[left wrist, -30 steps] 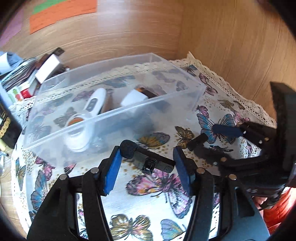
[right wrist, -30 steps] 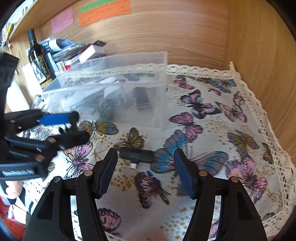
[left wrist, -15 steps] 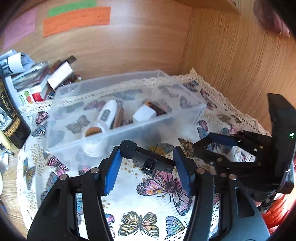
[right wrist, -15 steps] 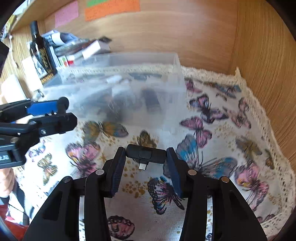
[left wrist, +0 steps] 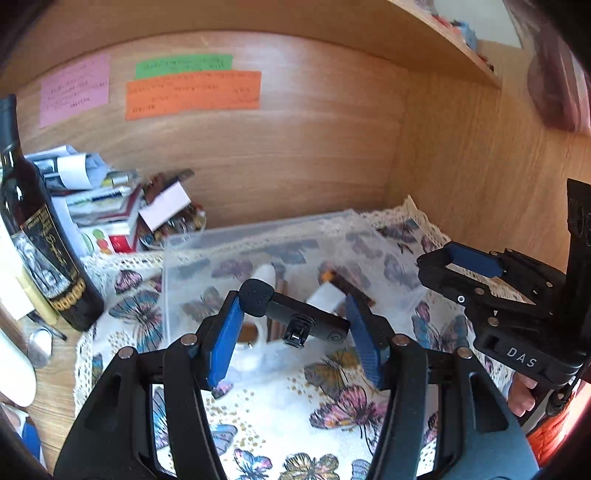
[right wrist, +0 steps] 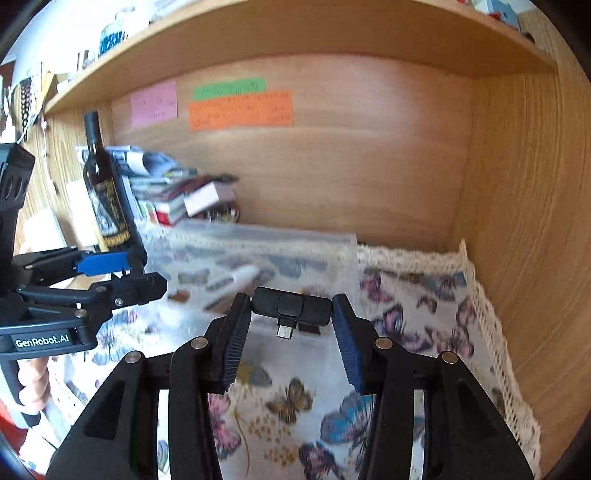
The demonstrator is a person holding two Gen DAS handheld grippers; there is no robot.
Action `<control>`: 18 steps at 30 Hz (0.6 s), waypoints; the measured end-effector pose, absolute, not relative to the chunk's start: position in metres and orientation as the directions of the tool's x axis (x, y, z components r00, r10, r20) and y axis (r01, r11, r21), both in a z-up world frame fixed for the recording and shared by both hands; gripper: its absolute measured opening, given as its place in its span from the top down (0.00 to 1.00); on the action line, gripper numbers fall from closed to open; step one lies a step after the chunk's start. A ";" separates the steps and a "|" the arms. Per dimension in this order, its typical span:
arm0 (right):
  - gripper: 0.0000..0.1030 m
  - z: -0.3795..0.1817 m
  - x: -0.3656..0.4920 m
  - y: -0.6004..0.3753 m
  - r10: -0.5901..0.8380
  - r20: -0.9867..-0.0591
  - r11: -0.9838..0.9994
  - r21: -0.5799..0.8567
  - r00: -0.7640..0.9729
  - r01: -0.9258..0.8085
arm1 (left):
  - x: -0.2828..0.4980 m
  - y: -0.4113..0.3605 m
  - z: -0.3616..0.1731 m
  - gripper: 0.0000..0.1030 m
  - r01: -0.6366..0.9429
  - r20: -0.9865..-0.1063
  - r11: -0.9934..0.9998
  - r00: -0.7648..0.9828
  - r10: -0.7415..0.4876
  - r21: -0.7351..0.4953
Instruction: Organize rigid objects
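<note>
My left gripper (left wrist: 293, 332) is shut on a black clip-on microphone (left wrist: 306, 321) with a foam tip, held crosswise between the blue pads above the cloth. Just beyond it stands a clear plastic box (left wrist: 192, 258) holding a white thermometer (left wrist: 266, 275), a white block (left wrist: 325, 295) and brown pieces. My right gripper (right wrist: 291, 328) is shut on a black receiver (right wrist: 291, 306) whose metal plug points down, lifted in front of the same box (right wrist: 258, 240). Each gripper shows in the other's view: the right gripper (left wrist: 439, 271) at the right, the left gripper (right wrist: 144, 269) at the left.
A butterfly cloth with a lace edge (right wrist: 487, 317) covers the desk. A dark wine bottle (left wrist: 40, 251) and a pile of papers and small boxes (left wrist: 110, 206) stand at the back left. Wooden walls close the back and right, under a shelf (right wrist: 295, 33). A spoon (left wrist: 38, 343) lies at the left.
My right gripper closed on the receiver and lifted it off the cloth. Both grippers rose and tilted up, so the back wall and notes came into view. The left kept hold of the microphone.
</note>
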State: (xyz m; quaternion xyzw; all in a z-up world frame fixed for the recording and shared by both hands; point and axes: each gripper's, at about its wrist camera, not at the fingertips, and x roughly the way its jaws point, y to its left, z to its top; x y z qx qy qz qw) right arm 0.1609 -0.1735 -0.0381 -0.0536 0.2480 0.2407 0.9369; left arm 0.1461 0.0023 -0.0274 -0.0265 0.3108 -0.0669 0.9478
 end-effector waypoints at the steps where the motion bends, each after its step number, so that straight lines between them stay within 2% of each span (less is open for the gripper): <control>1: 0.59 -0.036 0.163 -0.173 0.428 -0.483 0.878 0.021 0.764 -0.479 | 0.149 0.004 -0.025 0.45 0.107 -0.582 0.990 0.801 -0.140 -0.091; 7: 0.59 -0.033 0.180 -0.166 0.444 -0.480 0.872 0.036 0.756 -0.489 | 0.172 0.008 -0.029 0.45 0.089 -0.600 0.992 0.790 -0.127 -0.093; 18: 0.59 -0.069 0.217 -0.149 0.438 -0.588 0.866 0.073 0.680 -0.494 | 0.213 0.014 -0.070 0.45 0.072 -0.699 0.989 0.701 -0.142 -0.129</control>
